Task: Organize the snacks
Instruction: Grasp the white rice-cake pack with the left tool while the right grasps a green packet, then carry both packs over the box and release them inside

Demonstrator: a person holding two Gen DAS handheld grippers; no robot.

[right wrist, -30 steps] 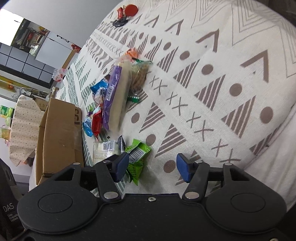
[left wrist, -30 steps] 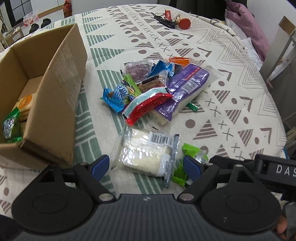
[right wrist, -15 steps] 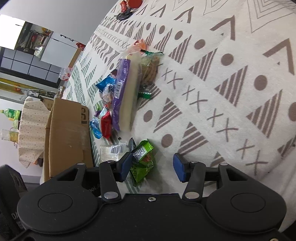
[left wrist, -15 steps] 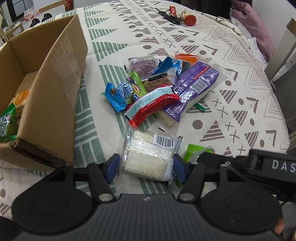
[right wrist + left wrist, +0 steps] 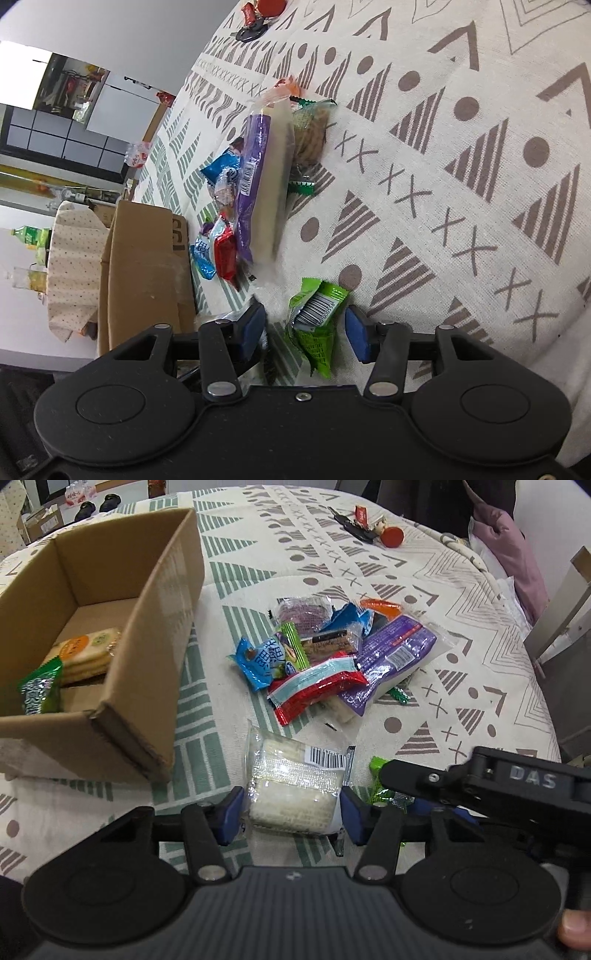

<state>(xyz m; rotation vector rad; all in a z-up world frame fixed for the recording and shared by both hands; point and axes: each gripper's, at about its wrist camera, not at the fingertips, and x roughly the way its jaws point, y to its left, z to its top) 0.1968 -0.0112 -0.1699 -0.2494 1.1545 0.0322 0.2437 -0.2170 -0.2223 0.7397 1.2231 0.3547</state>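
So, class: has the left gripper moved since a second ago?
Yes. The left gripper has advanced toward the clear rice-cracker packet lying on the tablecloth; its fingers now flank the packet, still open.

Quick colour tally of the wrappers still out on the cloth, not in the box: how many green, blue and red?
Green: 3 (slim green pack, small green candy, barcoded green pack)
Blue: 2 (near blue pack, far blue pack)
Red: 1 (red pack)
Total: 6
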